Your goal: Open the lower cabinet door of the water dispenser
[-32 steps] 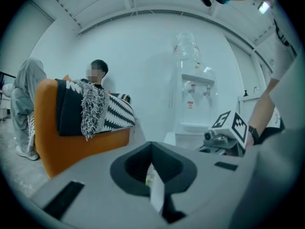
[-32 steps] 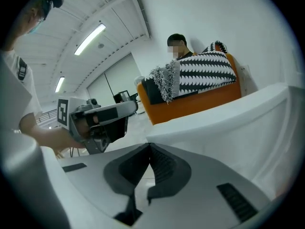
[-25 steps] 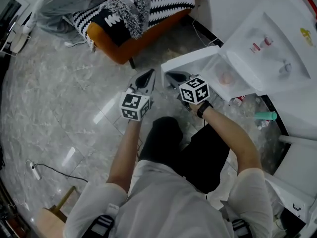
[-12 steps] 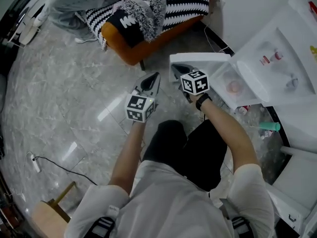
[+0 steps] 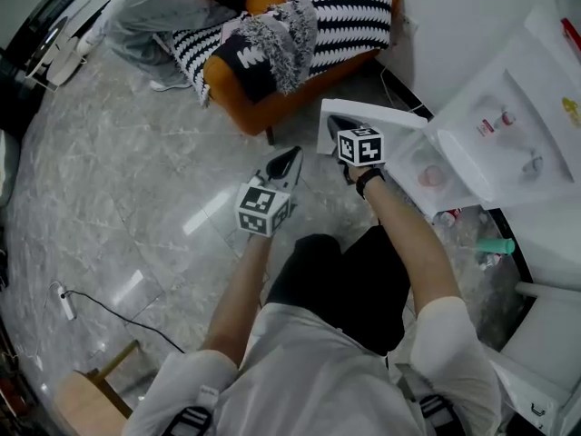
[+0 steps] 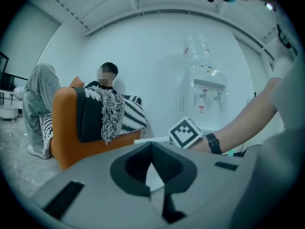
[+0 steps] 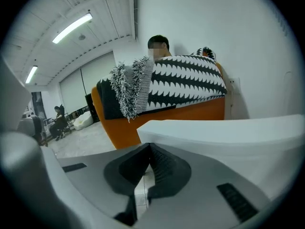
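Closest to me, my own knees are bent over the glossy marble floor (image 5: pixel 118 198), and both forearms reach forward from there. My left gripper (image 5: pixel 292 155) hangs over bare floor, its jaws pressed together at the tips with nothing between them; its marker cube (image 5: pixel 263 209) sits just ahead of my hand. My right gripper (image 5: pixel 334 123) is a little further out and to the right, a dark watch (image 5: pixel 367 178) on the wrist behind it. Its jaws are also closed tip to tip, pinching nothing. In the right gripper view the white lower cabinet door (image 7: pixel 224 132) fills the space just beyond those tips; I cannot tell whether they touch it.

The door stands swung out from the water dispenser (image 5: pixel 508 125), its free edge pointing towards me, right beside my right gripper. Behind it the lower compartment is exposed, with a pinkish round thing (image 5: pixel 429 175) inside that I cannot identify. A teal bottle (image 5: pixel 495 245) lies on the floor at the foot of the dispenser.

Beyond both grippers is an orange sofa (image 5: pixel 272 98) draped with a black-and-white patterned blanket (image 5: pixel 345 16), set against the white wall near the dispenser. A person (image 5: pixel 154 16) in grey trousers sits on it
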Motion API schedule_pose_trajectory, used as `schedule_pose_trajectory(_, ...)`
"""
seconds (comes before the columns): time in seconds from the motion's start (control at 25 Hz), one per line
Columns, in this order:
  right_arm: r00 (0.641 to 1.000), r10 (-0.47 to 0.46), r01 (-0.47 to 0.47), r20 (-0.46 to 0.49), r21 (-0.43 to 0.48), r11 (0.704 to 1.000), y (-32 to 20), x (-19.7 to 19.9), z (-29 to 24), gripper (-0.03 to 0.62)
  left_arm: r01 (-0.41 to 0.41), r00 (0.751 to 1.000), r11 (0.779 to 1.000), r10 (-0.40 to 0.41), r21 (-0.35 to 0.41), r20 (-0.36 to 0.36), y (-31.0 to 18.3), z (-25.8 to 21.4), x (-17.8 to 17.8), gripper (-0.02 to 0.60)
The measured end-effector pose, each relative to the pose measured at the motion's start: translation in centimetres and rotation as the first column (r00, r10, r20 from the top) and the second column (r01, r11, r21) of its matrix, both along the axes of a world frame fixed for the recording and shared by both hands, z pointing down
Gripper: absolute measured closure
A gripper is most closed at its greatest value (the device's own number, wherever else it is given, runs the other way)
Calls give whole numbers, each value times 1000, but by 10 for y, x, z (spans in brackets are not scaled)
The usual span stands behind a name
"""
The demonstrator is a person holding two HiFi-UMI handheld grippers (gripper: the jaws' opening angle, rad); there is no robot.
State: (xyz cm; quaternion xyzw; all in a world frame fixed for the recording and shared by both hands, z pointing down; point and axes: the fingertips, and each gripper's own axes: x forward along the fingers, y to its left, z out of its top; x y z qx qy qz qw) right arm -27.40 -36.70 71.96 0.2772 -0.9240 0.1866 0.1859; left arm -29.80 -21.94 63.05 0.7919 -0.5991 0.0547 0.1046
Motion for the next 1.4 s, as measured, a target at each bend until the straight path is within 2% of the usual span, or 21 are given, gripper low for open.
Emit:
schedule_pose_trajectory(0.08,1000,3,-3,7,2,1000,2,1,-2,583,-15,1000,1000,15,0,-12,-2,-1,3,574)
schedule_pose_trajectory(0.2,999,-39,39,6,17,999,16,8,-10,583,-39,999,999,39,-6,-24,-4,-1,11,574)
schedule_pose_trajectory(0.36,997,-76,76,-2,53,996,34,37,-29,583,-76,996,997,76,6,-42,-8,-6,27,574)
schedule_pose_trajectory(0.52,1000,-22,24,-12,133,991,41,91,-59,583,-148,988,988,150,33,-39,-12,-19,58,574)
schedule_pose_trajectory(0.72,997,82,-82,13,214,973,60,173,-94,583,-267,963,961,268,69,-18,-14,-34,119,574)
schedule_pose_trajectory(0.84,982,182,-187,47,265,946,80,237,-119,583,-365,930,926,366,94,9,-10,-44,171,574)
schedule_pose_trajectory(0.92,971,231,-239,63,303,922,95,277,-138,583,-400,916,910,401,110,21,-7,-53,202,574)
schedule_pose_trajectory(1.04,955,289,-295,71,359,886,116,326,-172,583,-409,912,905,409,116,23,-4,-72,237,574)
schedule_pose_trajectory(1.12,932,354,-357,80,377,855,128,360,-194,583,-422,906,901,423,102,20,-2,-90,259,574)
schedule_pose_trajectory(1.24,886,453,-456,98,367,811,148,404,-233,583,-459,888,885,458,77,32,9,-133,290,574)
schedule_pose_trajectory(1.4,829,541,-556,142,315,769,177,439,-311,583,-492,870,869,490,51,43,34,-221,321,574)
